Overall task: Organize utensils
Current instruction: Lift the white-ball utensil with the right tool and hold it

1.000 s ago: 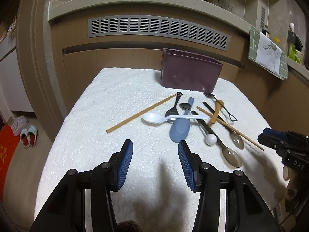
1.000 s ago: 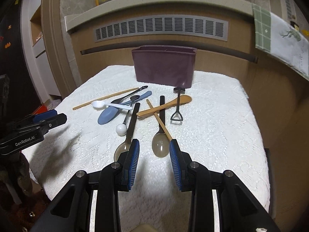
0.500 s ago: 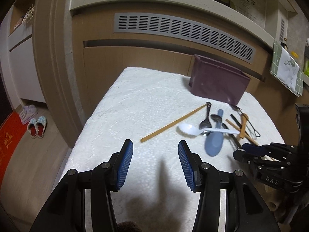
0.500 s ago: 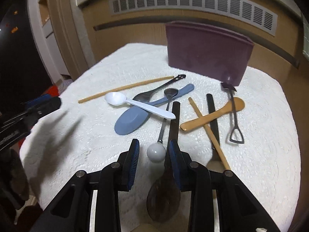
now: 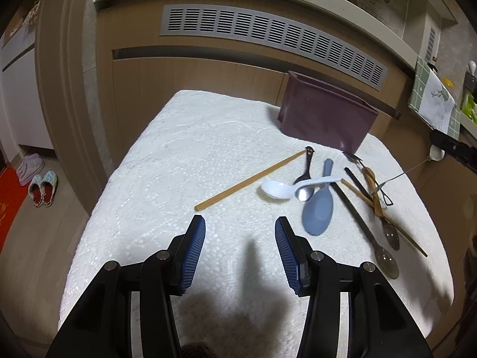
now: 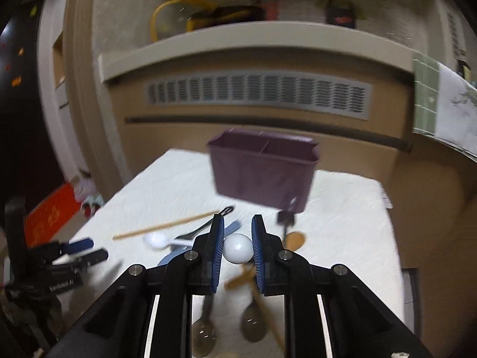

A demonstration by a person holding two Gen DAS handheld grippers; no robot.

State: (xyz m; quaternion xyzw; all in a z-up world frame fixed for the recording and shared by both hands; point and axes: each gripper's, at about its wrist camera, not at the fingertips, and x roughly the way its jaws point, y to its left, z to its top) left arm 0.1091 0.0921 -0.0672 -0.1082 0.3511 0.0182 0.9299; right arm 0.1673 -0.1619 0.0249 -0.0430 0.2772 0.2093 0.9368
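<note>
Currently the desk (image 5: 184, 149) carries the purple utensil caddy (image 6: 262, 173) at its far edge. Right hand-held gripper (image 6: 237, 249), jaws just closing, clamps the ball-ended utensil (image 6: 237, 249) aloft; carry it level over a compartment. Left hand-held gripper (image 5: 240, 249) is apart, empty.
</note>
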